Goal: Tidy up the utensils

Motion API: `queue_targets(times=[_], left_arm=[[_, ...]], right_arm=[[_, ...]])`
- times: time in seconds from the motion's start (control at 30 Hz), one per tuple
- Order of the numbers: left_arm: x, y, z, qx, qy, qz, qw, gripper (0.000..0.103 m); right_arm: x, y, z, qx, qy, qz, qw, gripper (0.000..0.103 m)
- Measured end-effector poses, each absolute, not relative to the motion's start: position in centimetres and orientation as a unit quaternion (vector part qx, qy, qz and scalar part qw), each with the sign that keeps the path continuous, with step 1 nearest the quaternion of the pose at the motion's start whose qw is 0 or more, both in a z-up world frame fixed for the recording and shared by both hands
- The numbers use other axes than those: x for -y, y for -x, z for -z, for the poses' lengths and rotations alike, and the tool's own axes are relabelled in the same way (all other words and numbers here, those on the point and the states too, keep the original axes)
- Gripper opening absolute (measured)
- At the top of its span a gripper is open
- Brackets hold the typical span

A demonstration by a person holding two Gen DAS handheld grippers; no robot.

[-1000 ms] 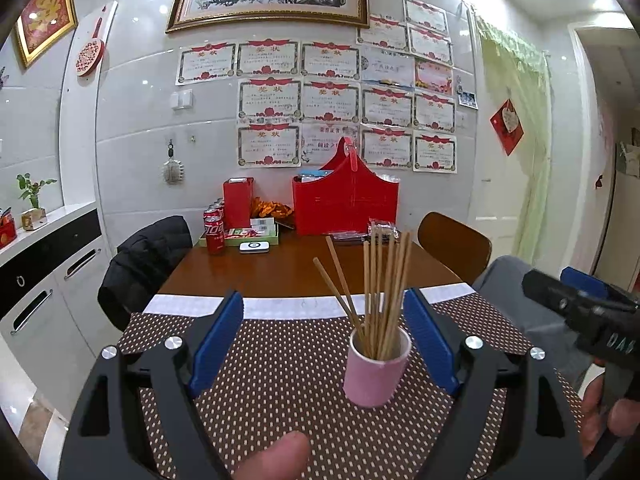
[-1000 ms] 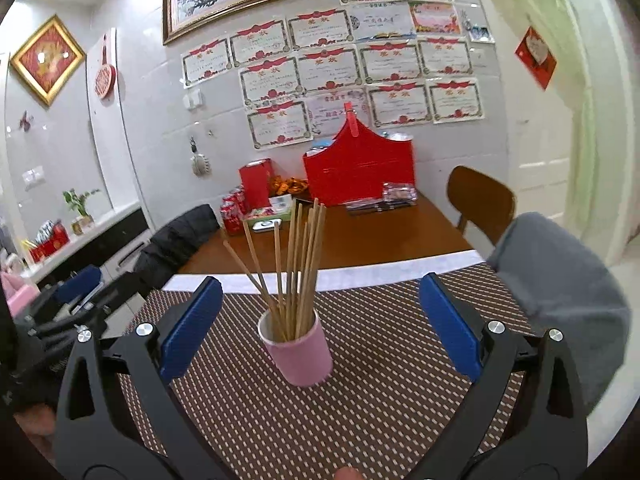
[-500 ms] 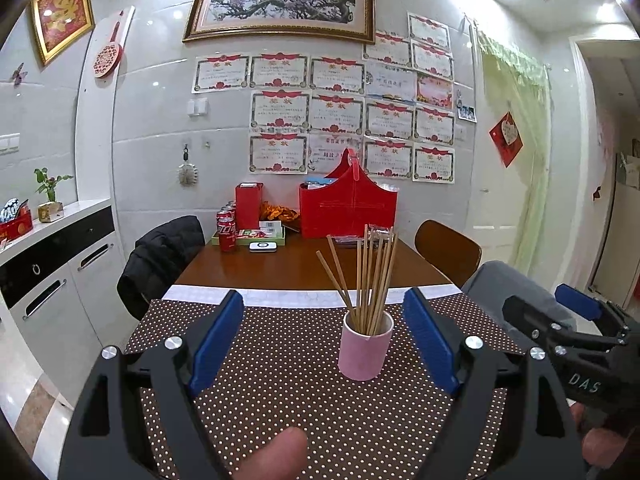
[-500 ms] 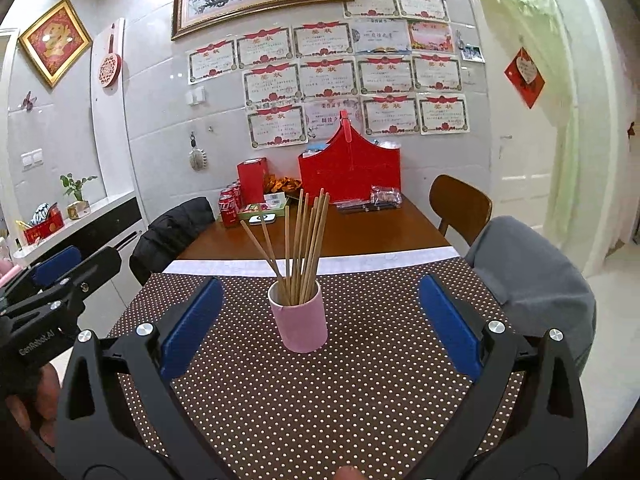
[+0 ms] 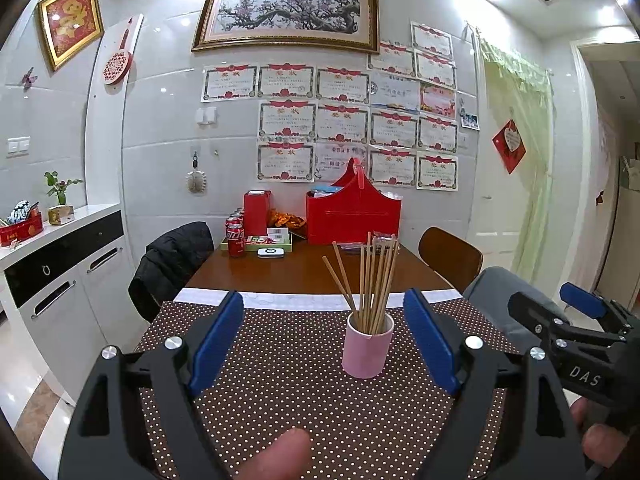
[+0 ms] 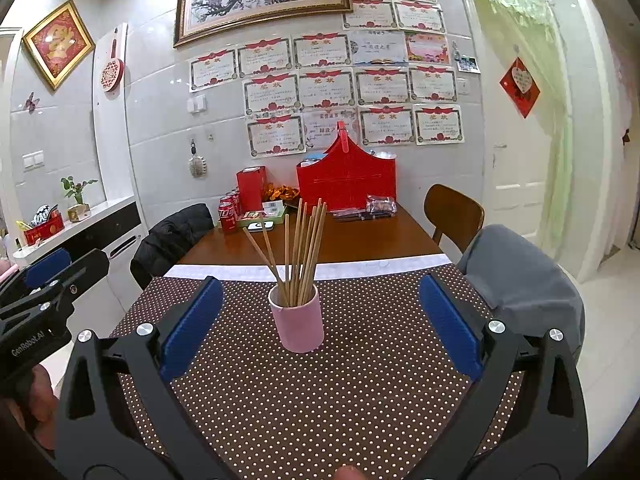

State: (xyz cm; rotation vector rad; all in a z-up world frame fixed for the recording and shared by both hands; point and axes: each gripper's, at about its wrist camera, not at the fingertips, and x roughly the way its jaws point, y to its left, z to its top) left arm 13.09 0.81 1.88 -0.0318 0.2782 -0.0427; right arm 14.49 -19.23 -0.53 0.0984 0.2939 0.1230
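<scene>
A pink cup (image 5: 367, 349) (image 6: 298, 322) stands upright on the brown dotted mat (image 5: 288, 380) (image 6: 360, 392), holding several wooden chopsticks (image 5: 370, 284) (image 6: 298, 252) that fan out above its rim. My left gripper (image 5: 323, 340) is open, well short of the cup, nothing between its blue pads. My right gripper (image 6: 318, 324) is open too, with the cup standing farther out, ahead of its pads and untouched. Each gripper shows at the edge of the other's view: the right gripper (image 5: 568, 316) and the left gripper (image 6: 44, 276).
The wooden table (image 5: 296, 268) carries a red basket (image 5: 354, 216), a red box (image 5: 257, 212), cola cans (image 5: 235, 238) and a tray at its far end. A chair with a dark jacket (image 5: 172, 264) stands left, a wooden chair (image 5: 450, 256) and a grey-covered one (image 6: 520, 280) right.
Both grippers have drawn back from the cup, which now looks smaller and farther away. The cup and chopsticks have stayed put. Both grippers stayed open.
</scene>
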Motion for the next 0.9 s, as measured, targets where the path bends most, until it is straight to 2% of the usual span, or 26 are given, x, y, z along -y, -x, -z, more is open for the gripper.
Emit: queue_targets(times=[0.9], left_arm=[[-1.5, -12.2, -2.3, -0.136, 0.016, 0.018, 0.990, 0.081]], right_arm=[[17.8, -14.0, 0.0, -0.143, -0.040, -0.069, 0.986, 0.097]])
